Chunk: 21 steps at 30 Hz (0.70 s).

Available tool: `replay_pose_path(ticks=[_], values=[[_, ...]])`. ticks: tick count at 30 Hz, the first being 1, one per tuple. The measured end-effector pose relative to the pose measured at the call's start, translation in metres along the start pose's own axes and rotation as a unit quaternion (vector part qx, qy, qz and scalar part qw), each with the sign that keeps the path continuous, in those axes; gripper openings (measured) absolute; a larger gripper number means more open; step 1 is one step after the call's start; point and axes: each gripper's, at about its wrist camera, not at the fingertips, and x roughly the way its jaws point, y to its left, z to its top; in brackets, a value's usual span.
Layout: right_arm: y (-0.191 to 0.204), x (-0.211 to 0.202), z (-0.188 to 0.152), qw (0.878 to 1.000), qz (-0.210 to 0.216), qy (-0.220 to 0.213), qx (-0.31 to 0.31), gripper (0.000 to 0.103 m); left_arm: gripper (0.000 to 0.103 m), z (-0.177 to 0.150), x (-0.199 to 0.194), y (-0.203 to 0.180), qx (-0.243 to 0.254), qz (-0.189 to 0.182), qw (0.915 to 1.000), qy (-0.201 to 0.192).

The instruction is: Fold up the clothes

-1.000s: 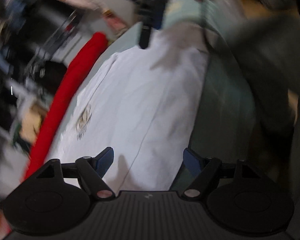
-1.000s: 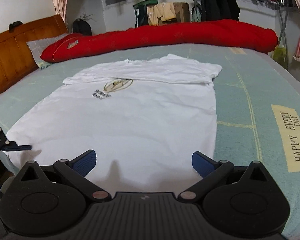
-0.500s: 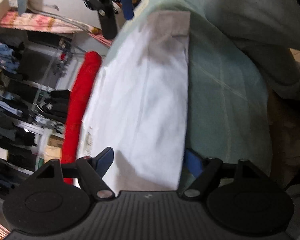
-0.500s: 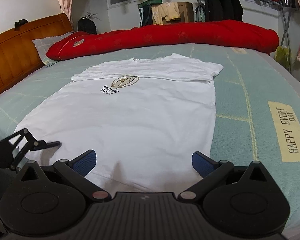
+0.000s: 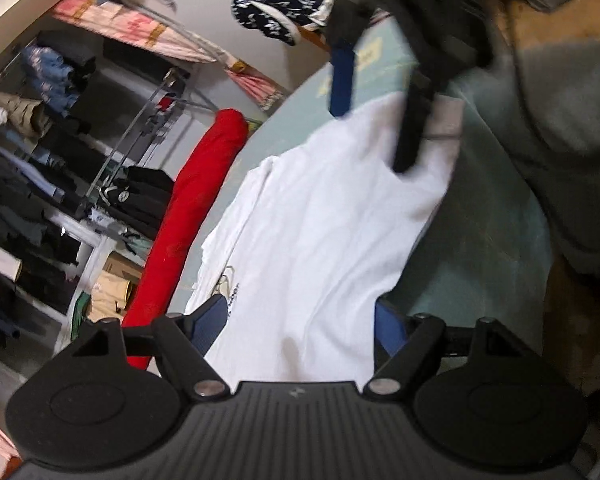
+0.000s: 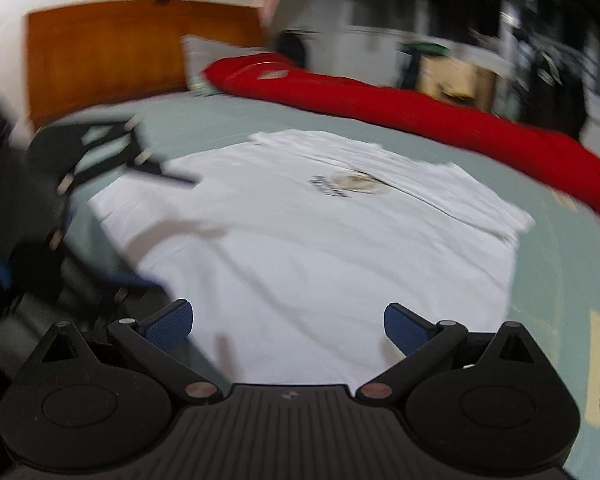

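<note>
Through the left wrist view my left gripper hangs released over the white T-shirt, spread flat on the bed. Through the right, my right gripper is released too; I'd pinch both near hem corners evenly before lifting.

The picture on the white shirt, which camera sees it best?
The right wrist view. There the shirt's picture sits in the open on the white shirt, though blurred. In the left wrist view the picture shows only small, partly behind one of the left tongs' fingers.
</note>
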Motion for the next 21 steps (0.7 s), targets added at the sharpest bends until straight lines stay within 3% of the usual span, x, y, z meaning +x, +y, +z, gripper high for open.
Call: replay_pose_path(ticks=[4, 8, 12, 16, 21], values=[[0.03, 0.022, 0.0, 0.997, -0.009, 0.011, -0.078, 0.103, 0.079, 0.003, -0.001, 0.013, -0.032, -0.002, 0.9995, 0.0], [0.048, 0.053, -0.008, 0.989, -0.07, 0.027, -0.127, 0.103, 0.079, 0.001, -0.001, 0.019, -0.055, -0.012, 0.9984, 0.003], [0.055, 0.062, -0.009, 0.977, -0.146, 0.006, -0.157, 0.103, 0.079, -0.004, -0.001, 0.022, -0.075, -0.03, 0.9967, 0.007], [0.055, 0.052, -0.002, 0.969, -0.181, -0.024, -0.167, 0.103, 0.079, -0.008, 0.003, 0.015, -0.08, -0.056, 0.9951, 0.019], [0.055, 0.043, 0.005, 0.966, -0.19, -0.042, -0.171, 0.103, 0.079, -0.009, 0.019, -0.01, -0.024, -0.004, 0.9992, 0.031]])
